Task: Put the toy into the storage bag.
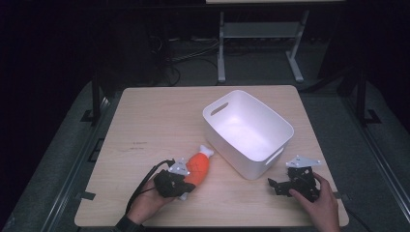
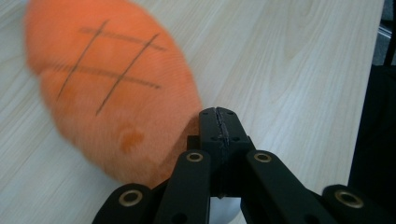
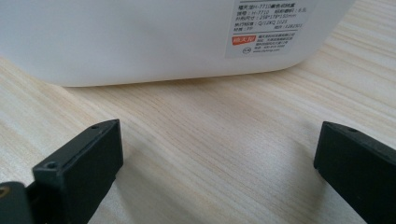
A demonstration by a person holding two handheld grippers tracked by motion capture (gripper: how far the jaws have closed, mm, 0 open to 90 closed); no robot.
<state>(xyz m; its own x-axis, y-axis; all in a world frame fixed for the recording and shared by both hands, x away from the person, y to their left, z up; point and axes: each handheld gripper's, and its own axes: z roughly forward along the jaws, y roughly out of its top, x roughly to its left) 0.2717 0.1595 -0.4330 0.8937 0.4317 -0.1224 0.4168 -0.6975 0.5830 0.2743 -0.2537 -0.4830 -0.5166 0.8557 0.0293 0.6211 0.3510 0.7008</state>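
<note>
Left gripper point(image 2: 219, 122): jaws fully closed on each other, nothing pinched between them; the orange plush fish point(image 2: 112, 88) lies on the wooden table point(image 2: 289, 70) just to the left of the jaw tips, touching their side. Right gripper point(image 3: 217, 168): jaws wide open and empty, resting low over the table, with the white plastic bin point(image 3: 140, 42) standing straight ahead of them, near but apart.

wooden table point(image 1: 145, 121), metal frame point(image 1: 261, 30) behind

I see a dark room: grey floor point(image 1: 270, 67), cables point(image 1: 188, 55), a metal stand point(image 1: 261, 38) beyond my wooden table point(image 1: 159, 116)
</note>
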